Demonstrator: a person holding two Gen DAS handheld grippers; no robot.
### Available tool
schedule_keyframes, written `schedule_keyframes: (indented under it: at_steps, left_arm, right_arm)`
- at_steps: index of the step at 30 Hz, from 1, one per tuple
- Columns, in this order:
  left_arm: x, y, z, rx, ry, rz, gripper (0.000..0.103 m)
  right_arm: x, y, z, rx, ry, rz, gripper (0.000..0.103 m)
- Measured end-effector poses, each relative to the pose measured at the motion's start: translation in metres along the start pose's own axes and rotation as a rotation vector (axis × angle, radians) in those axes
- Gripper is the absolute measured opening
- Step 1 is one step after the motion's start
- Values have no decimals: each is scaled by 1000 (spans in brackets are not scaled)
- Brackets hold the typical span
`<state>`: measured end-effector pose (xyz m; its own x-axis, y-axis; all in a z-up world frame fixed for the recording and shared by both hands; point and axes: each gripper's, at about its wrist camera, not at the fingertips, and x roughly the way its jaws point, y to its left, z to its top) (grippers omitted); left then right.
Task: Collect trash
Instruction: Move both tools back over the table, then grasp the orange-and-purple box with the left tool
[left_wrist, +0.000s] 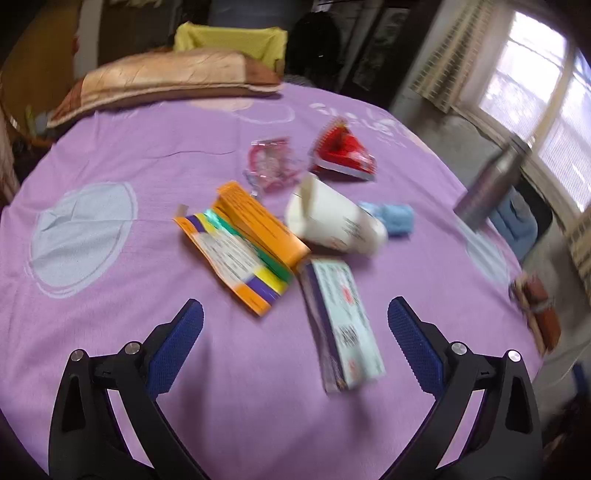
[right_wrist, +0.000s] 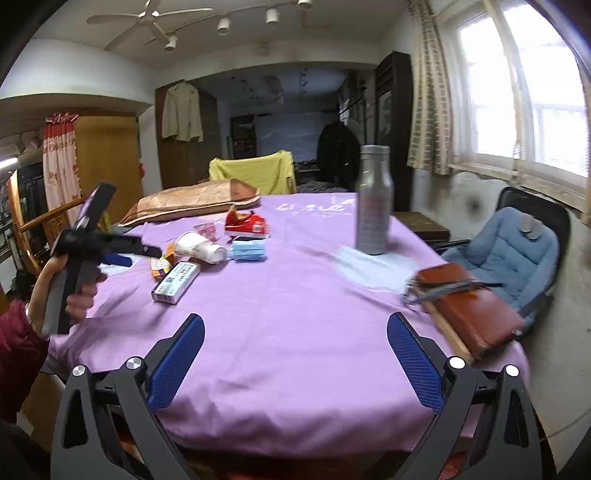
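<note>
From the left wrist view, we hold the left hand-held gripper (left_wrist: 295, 332) spread wide and empty above the purple-covered counter (left_wrist: 110, 314), its blue pads on either side of a pale blue and purple carton (left_wrist: 343, 325) that lies flat just ahead. Beyond it the trash sits in a loose cluster near the middle of the counter: an orange box (left_wrist: 243, 240) flattened open, a white paper cup (left_wrist: 332, 218) tipped on its side and touching the orange box, a blue face mask (left_wrist: 391, 218) behind the cup, a red wrapper (left_wrist: 343, 151) and a clear pinkish wrapper (left_wrist: 269, 162) farther back. The frame is motion-blurred, so a descent now could, we judge, land a pad on top of the carton instead of beside it and only shove it along the cloth.

From the right wrist view, we keep the right hand-held gripper (right_wrist: 295, 350) equally spread and empty over bare cloth, well apart from the trash cluster at the left. A steel bottle (right_wrist: 373, 199) stands upright and a brown wallet (right_wrist: 469, 310) lies at the counter's right edge; neither looks like trash. A careless sweep could topple the bottle, and the cup may roll if nudged.
</note>
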<state>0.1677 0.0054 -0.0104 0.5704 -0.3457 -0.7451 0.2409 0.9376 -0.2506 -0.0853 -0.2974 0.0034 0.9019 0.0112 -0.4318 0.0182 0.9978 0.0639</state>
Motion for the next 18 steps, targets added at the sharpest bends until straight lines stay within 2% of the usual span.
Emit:
schedule_keyframes:
  at_steps: [3,7,13,15,18]
  left_arm:
    - [21,17,24,-72,37,-49,96]
    - [41,26,39,-82,53,-32,96]
    - [66,36,42,-28,77,52,97]
    - [66,48,40,-13,92,106,97]
    - [57,76,41,-50,53,146,96]
  right_arm:
    - [19,12,7,-2,22,21,97]
    - [37,21,16,-12,45,46,97]
    - [58,29,26,-15,69,64,97]
    - [69,35,32,-14,82,78,97]
    - [86,47,43,-32,102,116,97]
